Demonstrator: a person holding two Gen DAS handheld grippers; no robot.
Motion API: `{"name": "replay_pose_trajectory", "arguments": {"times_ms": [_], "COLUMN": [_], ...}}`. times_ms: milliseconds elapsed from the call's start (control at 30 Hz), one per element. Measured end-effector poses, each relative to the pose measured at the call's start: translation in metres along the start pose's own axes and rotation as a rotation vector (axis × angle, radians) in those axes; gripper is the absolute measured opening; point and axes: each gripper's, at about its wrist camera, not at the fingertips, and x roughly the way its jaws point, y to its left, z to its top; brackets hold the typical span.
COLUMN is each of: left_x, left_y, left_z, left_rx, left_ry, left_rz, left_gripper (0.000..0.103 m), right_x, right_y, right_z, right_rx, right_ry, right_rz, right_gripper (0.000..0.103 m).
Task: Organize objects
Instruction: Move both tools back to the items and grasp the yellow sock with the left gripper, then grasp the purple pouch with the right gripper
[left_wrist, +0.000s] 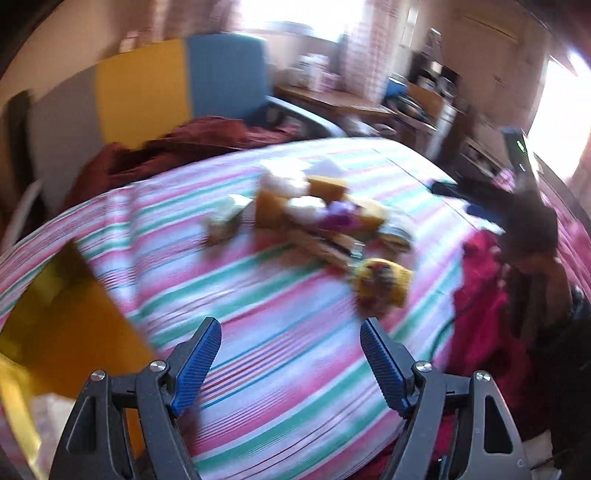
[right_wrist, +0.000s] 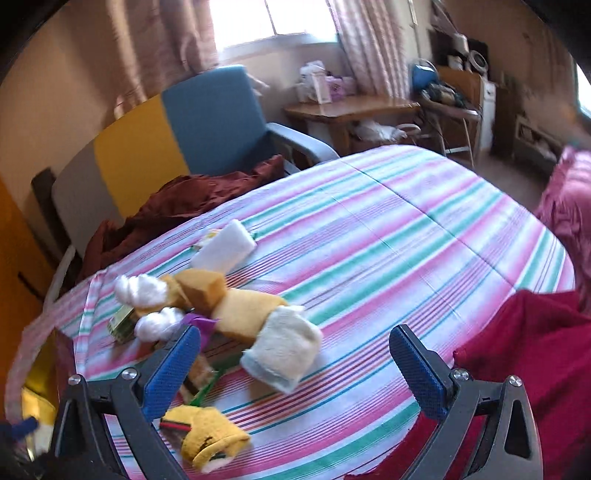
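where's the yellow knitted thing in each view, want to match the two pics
Left wrist view: the yellow knitted thing lies right of centre on the striped bedspread, beyond the right finger of the open left hand-held gripper; blurred.
Right wrist view: it lies at bottom left, below the left finger of the open right hand-held gripper.
Shared landmark: the blue chair behind the bed.

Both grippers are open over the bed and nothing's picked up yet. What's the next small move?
Probably ease the right gripper down and close on the white fluffy sock. It lies on the striped bedspread between the open fingers, clear at the pile's edge. The left gripper is farther from the pile.
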Motion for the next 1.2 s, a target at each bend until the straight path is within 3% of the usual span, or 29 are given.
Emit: {"name": "replay_pose_trajectory", "arguments": {"times_ms": [233,400,633,700,767,867,1067,1200], "left_x": [0.048,0.077,0.114,0.125,0.133,0.13,0.105,0.085], "left_y": [-0.052,-0.079,-0.091,-0.091,-0.085,-0.075,-0.043,-0.018], "left_z": [0.025,0.034,0.044,0.044,0.041,0.034,0.017,0.004], "left_rx": [0.089,0.167,0.185,0.177,0.151,0.135,0.081,0.043], "left_ry": [0.044,0.064,0.088,0.105,0.112,0.104,0.077,0.06], "left_rz": [-0.123,-0.135,-0.138,-0.125,-0.118,-0.136,-0.134,-0.108], "left_gripper": [0.079,0.079,0.079,0.078,0.054,0.045,0.042,0.042], "right_x": [0.007,0.009,0.015,0.015,0.017,0.018,0.019,0.027], "right_y": [-0.018,-0.026,-0.022,-0.021,-0.02,-0.013,0.012,0.03], "right_z": [0.003,0.002,0.0,-0.001,-0.001,-0.002,-0.009,-0.018], "right_rx": [0.095,0.135,0.126,0.118,0.112,0.079,-0.02,-0.009], "right_ry": [0.043,0.068,0.085,0.084,0.09,0.088,0.094,0.167], "right_rz": [0.025,0.038,0.053,0.046,0.047,0.06,0.151,0.276], "right_gripper": [0.103,0.103,0.103,0.103,0.103,0.103,0.102,0.092]}}
